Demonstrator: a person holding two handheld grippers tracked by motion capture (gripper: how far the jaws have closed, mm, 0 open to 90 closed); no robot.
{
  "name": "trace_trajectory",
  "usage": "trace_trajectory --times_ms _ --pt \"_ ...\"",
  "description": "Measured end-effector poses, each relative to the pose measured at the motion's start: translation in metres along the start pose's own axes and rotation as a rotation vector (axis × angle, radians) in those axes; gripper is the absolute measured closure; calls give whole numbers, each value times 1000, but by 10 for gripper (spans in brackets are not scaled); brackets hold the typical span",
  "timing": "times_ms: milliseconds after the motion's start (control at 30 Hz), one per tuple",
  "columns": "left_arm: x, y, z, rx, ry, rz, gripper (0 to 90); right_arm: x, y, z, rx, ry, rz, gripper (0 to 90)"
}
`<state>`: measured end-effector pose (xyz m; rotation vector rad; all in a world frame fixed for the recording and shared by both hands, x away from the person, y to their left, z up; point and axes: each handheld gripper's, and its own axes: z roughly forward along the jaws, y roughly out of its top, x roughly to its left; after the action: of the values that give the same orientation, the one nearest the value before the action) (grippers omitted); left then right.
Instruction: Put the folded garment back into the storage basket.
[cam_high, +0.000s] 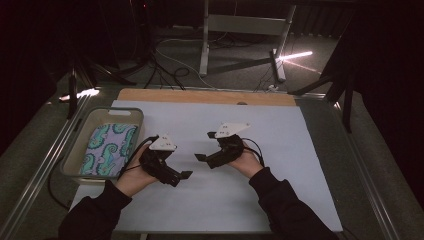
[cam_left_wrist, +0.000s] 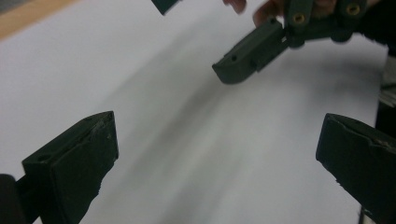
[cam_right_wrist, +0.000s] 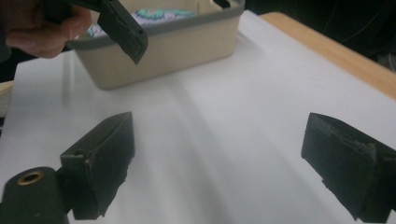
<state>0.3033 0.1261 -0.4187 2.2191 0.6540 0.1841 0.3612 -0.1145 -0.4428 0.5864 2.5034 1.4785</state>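
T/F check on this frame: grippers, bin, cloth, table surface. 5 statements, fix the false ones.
1. Both grippers are open and hold nothing. True: the left gripper and the right gripper each have jaws wide apart over the white sheet.
2. The patterned cloth lies inside the beige bin. True.
3. The bin sits at the table's right side. False: it is at the left edge, beside the left hand.
4. The right gripper is clamped on the cloth. False: it is open, apart from the bin.
5. The two grippers point toward each other. True.
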Motion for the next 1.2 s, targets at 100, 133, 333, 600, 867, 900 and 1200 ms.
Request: trace_trajectory --times_ms 100,133,333,600,867,900,1200 --pt "-3 -5 4 -8 -9 1 0 3 -13 -3 14 3 -4 97" --pt "-4 -7 5 -9 -7 6 0 3 -17 -4 19 5 -6 97" --pt "-9 -19 15 13 -10 6 0 5 -44 -12 25 5 17 97" --pt "-12 -36 23 13 -16 8 0 10 -80 -27 58 -2 18 98" --pt "-16 -50 24 21 -14 26 0 13 -109 -55 93 -58 29 97" --pt "-16 -51 24 20 -17 27 0 13 -112 -58 97 -64 27 97" --pt "-16 -62 20 22 14 34 0 17 -126 -89 106 -124 19 97"
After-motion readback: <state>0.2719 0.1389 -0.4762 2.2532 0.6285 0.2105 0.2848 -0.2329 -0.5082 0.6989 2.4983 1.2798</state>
